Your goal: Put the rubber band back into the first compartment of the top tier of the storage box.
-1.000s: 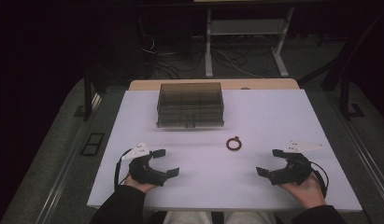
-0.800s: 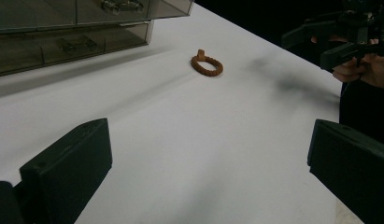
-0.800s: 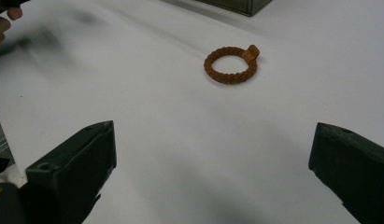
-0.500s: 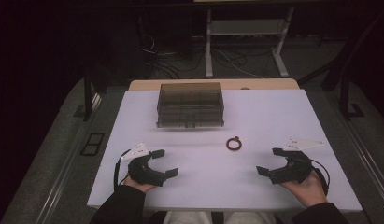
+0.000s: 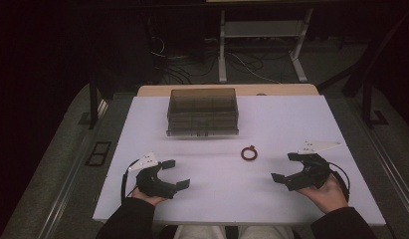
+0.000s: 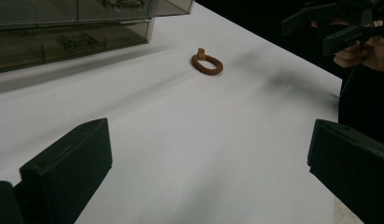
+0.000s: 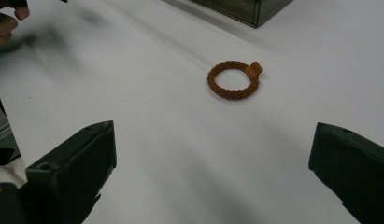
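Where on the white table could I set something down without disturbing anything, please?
The widest bare patch lies between the left gripper and the right gripper, nearer the person than the braided ring. Bare strips also flank the clear drawer box. The tightest spot is between the box front and the ring.

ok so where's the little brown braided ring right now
In the high view the small brown braided ring lies flat on the white table, right of centre, in front of the smoky clear plastic drawer box, nearer the right tongs.

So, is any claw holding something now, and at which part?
Nothing is held. Both the left claw and the right claw are open, and the braided ring lies alone on the table.
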`<state>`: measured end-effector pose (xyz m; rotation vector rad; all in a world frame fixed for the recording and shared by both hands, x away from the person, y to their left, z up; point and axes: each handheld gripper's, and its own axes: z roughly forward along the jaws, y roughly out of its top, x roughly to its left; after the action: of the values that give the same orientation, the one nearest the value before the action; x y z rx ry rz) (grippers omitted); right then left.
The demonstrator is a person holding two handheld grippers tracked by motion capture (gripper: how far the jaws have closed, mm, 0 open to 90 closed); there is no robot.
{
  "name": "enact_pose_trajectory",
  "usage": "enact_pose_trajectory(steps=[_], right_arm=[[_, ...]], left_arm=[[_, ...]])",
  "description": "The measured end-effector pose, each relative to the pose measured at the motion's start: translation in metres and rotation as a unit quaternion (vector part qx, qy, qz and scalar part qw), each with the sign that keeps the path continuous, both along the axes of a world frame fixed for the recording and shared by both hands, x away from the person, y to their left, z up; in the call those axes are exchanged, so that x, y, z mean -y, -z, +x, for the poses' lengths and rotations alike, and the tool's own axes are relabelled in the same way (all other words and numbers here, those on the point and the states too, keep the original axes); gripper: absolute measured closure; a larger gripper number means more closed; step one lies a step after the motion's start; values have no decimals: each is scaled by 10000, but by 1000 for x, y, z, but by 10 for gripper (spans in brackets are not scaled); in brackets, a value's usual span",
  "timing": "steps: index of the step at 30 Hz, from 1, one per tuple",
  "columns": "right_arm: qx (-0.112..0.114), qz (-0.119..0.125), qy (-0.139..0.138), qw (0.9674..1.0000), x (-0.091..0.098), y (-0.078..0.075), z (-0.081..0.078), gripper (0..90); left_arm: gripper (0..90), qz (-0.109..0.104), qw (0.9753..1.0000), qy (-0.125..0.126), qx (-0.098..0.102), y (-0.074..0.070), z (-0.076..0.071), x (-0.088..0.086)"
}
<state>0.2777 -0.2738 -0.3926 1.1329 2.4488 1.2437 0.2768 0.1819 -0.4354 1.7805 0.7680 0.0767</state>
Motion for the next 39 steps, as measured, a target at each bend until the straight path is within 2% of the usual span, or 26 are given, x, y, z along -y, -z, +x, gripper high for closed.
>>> enact_pose_trajectory(steps=[24,39], right_arm=[[-50,-346,-327,9989,-18,-16,26,1],[-181,-460,-504,9975,-30,-15,40,1]], left_arm=[[0,31,10000,32,-2,0,0,0],[0,49,10000,45,7,1,0,1]])
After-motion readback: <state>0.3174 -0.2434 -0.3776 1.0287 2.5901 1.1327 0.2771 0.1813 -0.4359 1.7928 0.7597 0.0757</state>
